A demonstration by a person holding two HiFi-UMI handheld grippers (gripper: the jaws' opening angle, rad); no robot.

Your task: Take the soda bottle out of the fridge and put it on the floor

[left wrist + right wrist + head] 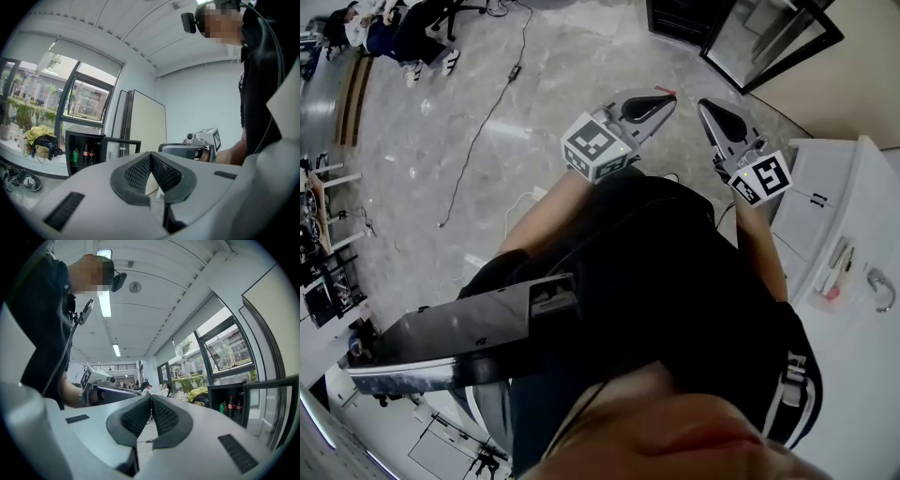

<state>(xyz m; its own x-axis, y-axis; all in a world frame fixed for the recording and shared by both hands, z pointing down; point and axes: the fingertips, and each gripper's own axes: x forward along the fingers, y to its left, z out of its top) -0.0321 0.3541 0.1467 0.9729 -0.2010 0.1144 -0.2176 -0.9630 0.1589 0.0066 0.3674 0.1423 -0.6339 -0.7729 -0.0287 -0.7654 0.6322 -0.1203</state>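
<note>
A small black fridge stands open across the room, its glass door swung out to the right. On its shelf stand two dark soda bottles with red labels, beside a green can. The right gripper view shows the same fridge and soda bottles at the right. My left gripper is shut and empty, far from the fridge. My right gripper is likewise shut on nothing. In the head view both grippers, left and right, are held side by side above the floor.
A white counter with a tap lies at my right. A cable trails over the grey marble floor. People sit far off at the top left. Shoes and a yellow bundle lie by the window.
</note>
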